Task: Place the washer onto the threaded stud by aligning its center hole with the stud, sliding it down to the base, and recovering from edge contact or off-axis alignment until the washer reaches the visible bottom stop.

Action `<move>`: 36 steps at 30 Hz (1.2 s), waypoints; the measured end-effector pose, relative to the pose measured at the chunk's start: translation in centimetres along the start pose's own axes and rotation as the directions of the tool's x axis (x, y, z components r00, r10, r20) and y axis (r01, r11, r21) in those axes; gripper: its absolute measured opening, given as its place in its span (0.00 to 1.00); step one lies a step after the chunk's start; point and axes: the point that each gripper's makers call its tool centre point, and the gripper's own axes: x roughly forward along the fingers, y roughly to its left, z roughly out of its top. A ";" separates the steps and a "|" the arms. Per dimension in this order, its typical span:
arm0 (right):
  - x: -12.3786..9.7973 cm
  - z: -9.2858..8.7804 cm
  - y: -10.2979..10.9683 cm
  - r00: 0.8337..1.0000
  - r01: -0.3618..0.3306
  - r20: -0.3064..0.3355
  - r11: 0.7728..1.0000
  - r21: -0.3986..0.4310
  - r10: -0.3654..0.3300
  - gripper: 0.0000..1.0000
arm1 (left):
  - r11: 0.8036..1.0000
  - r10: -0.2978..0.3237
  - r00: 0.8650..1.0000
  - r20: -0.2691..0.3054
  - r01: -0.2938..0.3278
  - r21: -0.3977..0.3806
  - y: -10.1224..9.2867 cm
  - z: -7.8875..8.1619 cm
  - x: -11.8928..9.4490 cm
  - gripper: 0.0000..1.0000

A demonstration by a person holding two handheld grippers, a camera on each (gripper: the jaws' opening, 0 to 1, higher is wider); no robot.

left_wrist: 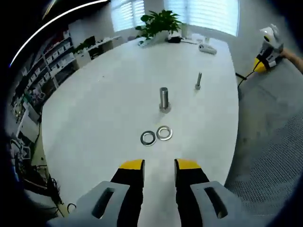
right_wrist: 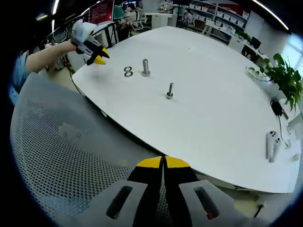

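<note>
While my left gripper [left_wrist: 159, 165] hovers over the white table [left_wrist: 94, 109] with its jaws spread and empty, two steel washers sit just ahead at twelve o'clock, touching side by side: the left washer [left_wrist: 148, 138] and the right washer [left_wrist: 164, 133]. Beyond them, further toward twelve, stands the thick threaded stud [left_wrist: 164, 99], upright on its base, with a slimmer bolt [left_wrist: 198, 81] off at one o'clock.

I judge a washer to be light, rigid and slick, lying flat so there is little edge to catch. I would pinch it across its outer rim, perhaps tipping or sliding it first, and keep the hole clear for the stud.

My right gripper [right_wrist: 163, 163] hangs well back off the table's edge above a grey mesh chair [right_wrist: 61, 137], jaws pressed together on nothing. Its view shows the far end of the table, with a potted plant [right_wrist: 284, 75] and a pair of white controllers [right_wrist: 271, 144] at three o'clock.
</note>
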 end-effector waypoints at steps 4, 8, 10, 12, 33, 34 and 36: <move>0.1 -0.1 0.2 1.000 -0.008 -0.008 1.000 -0.009 0.007 0.04 | 0.999 -0.044 0.998 -0.053 0.044 0.012 0.4 0.3 1.8 0.30; 0.1 -0.2 0.3 1.000 -0.017 -0.011 1.000 -0.016 0.017 0.04 | 0.993 -0.077 0.987 -0.143 0.089 0.077 0.3 -1.1 2.9 0.30; 0.1 -0.2 0.3 1.000 -0.018 -0.006 1.000 -0.017 0.018 0.04 | 0.989 -0.083 0.982 -0.171 0.103 0.110 0.3 -1.7 3.3 0.30; 0.1 -0.1 0.3 1.000 -0.018 -0.003 1.000 -0.013 0.018 0.04 | 0.981 -0.099 0.971 -0.220 0.132 0.142 0.1 -2.5 3.4 0.28; 0.1 -0.5 0.5 1.000 -0.024 -0.013 1.000 0.014 0.024 0.04 | 0.916 -0.082 0.914 -0.398 0.227 0.332 -0.8 -3.9 4.2 0.08; 0.1 -0.5 0.5 1.000 -0.025 -0.014 1.000 0.014 0.025 0.04 | 0.913 -0.087 0.914 -0.397 0.233 0.336 -0.7 -3.9 4.4 0.08; 0.1 -0.6 0.5 1.000 -0.025 -0.016 1.000 0.014 0.026 0.04 | 0.912 -0.091 0.915 -0.394 0.235 0.336 -0.7 -3.9 4.4 0.08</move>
